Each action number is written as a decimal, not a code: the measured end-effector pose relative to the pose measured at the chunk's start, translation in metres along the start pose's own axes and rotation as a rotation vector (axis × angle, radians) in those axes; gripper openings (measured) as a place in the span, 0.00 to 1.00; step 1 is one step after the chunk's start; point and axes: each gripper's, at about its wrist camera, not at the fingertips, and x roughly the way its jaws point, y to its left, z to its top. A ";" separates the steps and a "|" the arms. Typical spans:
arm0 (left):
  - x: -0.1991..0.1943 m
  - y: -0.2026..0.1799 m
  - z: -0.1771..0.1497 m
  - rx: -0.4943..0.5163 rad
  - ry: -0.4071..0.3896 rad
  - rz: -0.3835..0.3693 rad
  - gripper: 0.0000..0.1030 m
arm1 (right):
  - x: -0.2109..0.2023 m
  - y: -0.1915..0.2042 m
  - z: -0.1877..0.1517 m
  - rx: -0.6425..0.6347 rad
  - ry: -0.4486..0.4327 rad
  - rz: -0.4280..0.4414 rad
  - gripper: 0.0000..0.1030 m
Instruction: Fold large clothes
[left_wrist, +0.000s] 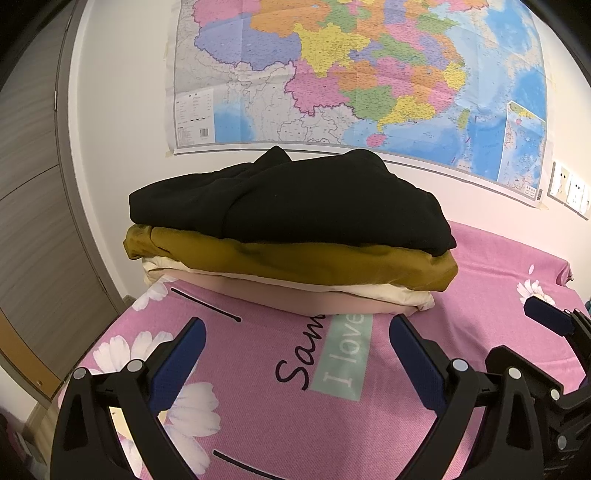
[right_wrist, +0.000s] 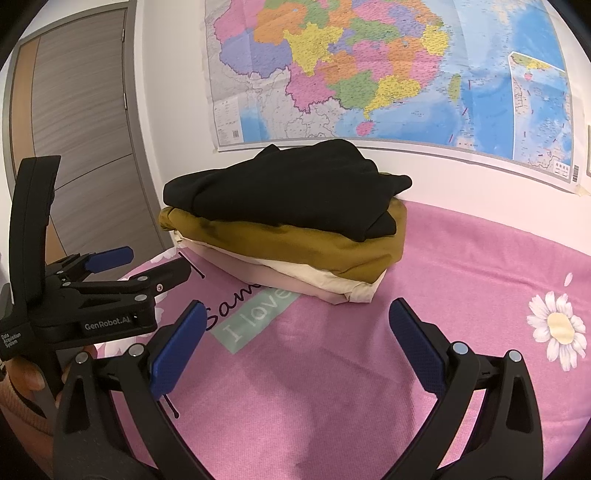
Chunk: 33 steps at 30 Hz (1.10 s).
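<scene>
Stack of 4 folded garments, black fabric one (left_wrist: 291, 203) topmost, on pink floral bedsheet (left_wrist: 480, 280). Left gripper (left_wrist: 297, 341) and right gripper (right_wrist: 297, 325) both gape wide, empty.

We see a matt black cloth garment (left_wrist: 291, 199) atop smoother mustard fabric (left_wrist: 295, 262), a woven pink bedsheet (right_wrist: 461, 277), a glossy paper map (left_wrist: 369, 74), a wood-grain door (right_wrist: 81, 129).

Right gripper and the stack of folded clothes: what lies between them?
Only bare pink bedsheet. The right wrist view shows the open right gripper short of the clothes stack, nothing between.
</scene>
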 end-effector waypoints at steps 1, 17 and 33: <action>0.000 -0.001 0.000 0.000 0.001 0.000 0.93 | 0.000 -0.001 0.000 0.001 0.002 0.001 0.94; 0.003 -0.001 -0.001 0.000 0.008 -0.003 0.93 | 0.002 0.001 -0.001 0.008 0.009 0.007 0.94; 0.003 -0.001 -0.003 -0.001 0.013 -0.002 0.93 | 0.003 0.002 -0.004 0.012 0.015 0.005 0.94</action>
